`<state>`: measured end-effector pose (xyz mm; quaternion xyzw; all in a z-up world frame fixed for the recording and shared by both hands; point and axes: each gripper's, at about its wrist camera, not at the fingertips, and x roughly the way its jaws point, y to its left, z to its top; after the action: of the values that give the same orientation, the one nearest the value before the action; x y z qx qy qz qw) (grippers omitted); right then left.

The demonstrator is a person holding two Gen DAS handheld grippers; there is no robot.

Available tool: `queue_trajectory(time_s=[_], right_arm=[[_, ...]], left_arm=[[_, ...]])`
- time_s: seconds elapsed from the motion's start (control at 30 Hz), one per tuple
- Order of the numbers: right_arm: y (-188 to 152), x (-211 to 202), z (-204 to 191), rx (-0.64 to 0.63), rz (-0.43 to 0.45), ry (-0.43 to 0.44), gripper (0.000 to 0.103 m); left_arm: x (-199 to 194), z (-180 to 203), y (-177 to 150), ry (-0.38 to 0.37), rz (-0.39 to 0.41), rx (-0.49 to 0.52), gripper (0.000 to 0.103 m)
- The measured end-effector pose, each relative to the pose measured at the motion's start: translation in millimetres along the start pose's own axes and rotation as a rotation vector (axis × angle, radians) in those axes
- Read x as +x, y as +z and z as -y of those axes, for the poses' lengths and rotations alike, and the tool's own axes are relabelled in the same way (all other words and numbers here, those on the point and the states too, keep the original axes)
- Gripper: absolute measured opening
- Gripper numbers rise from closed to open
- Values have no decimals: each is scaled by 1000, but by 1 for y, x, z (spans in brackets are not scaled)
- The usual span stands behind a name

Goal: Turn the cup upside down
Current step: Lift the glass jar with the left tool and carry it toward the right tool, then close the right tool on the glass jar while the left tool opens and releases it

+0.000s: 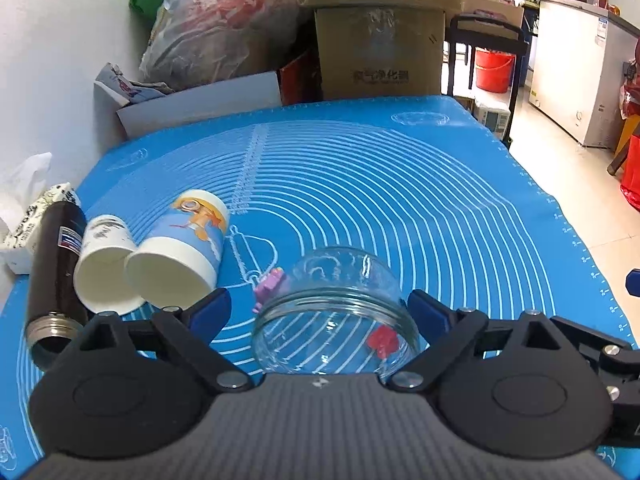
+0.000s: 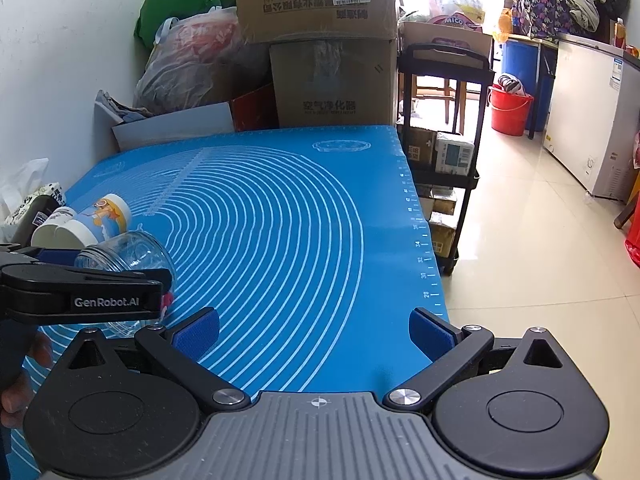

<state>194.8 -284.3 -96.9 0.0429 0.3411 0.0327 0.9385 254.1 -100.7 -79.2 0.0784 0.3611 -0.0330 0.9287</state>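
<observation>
A clear glass cup (image 1: 340,304) with pink and red stickers lies on its side on the blue mat (image 1: 400,184), its mouth toward the camera. My left gripper (image 1: 320,308) is open, with one blue pad on each side of the cup's mouth; the right pad is close to the glass and the left pad stands apart. In the right wrist view the cup (image 2: 128,254) lies at the far left behind the left gripper's black arm. My right gripper (image 2: 316,332) is open and empty over the mat's near right part.
Two paper cups (image 1: 176,260) and a dark flask (image 1: 56,276) lie on their sides at the mat's left. Cardboard boxes (image 1: 380,52) and bags stand behind the table. A black cart (image 2: 440,152) stands by the table's right edge (image 2: 424,240).
</observation>
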Motion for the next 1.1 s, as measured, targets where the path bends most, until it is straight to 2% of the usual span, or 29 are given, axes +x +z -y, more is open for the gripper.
queue_trajectory(time_s=[0.37, 0.67, 0.87, 1.1], right_arm=[[15, -31, -16, -24, 36, 22, 103], [31, -49, -39, -44, 37, 59, 103], [54, -44, -57, -38, -35, 150, 103], [94, -3, -66, 58, -208, 248, 99]], left_arm=[[-56, -38, 6, -9, 90, -56, 97], [-86, -86, 2, 14, 64, -90, 97], [-93, -127, -12, 71, 67, -140, 97], [-84, -169, -29, 102, 44, -202, 97]])
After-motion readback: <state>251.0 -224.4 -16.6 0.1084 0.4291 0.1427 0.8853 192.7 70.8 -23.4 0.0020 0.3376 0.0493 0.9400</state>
